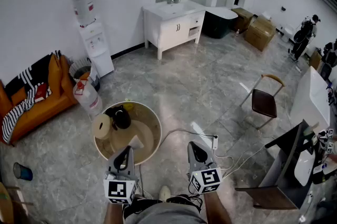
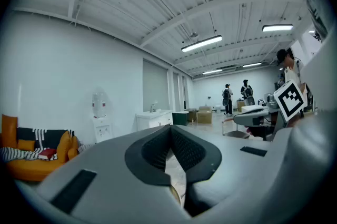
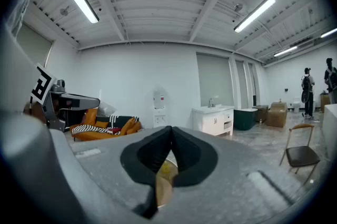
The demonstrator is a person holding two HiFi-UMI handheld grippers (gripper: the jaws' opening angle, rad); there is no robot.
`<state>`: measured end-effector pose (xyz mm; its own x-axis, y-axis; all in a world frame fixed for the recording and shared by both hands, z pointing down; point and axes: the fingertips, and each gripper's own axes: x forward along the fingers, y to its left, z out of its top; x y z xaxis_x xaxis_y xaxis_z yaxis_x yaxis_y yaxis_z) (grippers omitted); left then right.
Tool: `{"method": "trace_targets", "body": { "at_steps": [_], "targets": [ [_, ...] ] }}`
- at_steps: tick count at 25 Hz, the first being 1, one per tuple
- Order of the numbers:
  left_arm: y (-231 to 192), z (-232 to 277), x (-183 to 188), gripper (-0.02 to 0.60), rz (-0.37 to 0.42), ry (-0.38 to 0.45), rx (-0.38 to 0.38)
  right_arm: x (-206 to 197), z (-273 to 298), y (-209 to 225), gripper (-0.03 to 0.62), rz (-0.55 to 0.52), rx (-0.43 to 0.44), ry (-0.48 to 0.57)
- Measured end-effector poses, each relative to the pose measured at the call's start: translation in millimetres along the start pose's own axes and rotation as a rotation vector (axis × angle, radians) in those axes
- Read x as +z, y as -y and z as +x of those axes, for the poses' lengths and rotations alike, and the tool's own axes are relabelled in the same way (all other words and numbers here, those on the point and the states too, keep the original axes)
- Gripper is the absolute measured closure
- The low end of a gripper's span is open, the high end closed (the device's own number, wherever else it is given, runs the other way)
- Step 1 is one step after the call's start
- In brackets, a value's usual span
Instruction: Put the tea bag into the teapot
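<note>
A low round wooden table [image 1: 152,118] stands on the floor ahead of me. On it sit a black teapot [image 1: 120,117], a beige round lid-like piece [image 1: 101,126] and a white item [image 1: 136,142]. A small yellow item [image 1: 128,104] lies at its far rim; I cannot tell whether it is the tea bag. My left gripper [image 1: 126,151] hangs over the table's near edge, jaws shut and empty [image 2: 170,130]. My right gripper [image 1: 196,147] is to the right of the table, above the floor, also shut with nothing in it [image 3: 170,130]. Between its jaws the table top [image 3: 164,173] shows.
An orange sofa [image 1: 39,96] and a water dispenser [image 1: 95,41] stand at the left, with a water bottle [image 1: 88,95] beside the table. A white sink cabinet [image 1: 171,22] is ahead, a chair [image 1: 265,99] and a desk [image 1: 287,162] at the right. A power strip [image 1: 214,142] with cables lies on the floor.
</note>
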<state>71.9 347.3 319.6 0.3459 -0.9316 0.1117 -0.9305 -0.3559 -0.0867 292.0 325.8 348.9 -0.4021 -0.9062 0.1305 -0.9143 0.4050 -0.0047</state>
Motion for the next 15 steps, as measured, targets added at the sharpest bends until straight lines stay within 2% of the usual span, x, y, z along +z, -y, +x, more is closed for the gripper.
{"method": "trace_targets", "body": {
  "at_steps": [10, 15],
  "targets": [
    [31, 10, -1, 0.566, -0.01, -0.003, -0.001, -2, -13, 20, 0.592, 0.003, 0.021, 0.003],
    [51, 22, -3, 0.566, -0.008, -0.019, -0.029, -8, -16, 27, 0.592, 0.003, 0.03, -0.01]
  ]
}}
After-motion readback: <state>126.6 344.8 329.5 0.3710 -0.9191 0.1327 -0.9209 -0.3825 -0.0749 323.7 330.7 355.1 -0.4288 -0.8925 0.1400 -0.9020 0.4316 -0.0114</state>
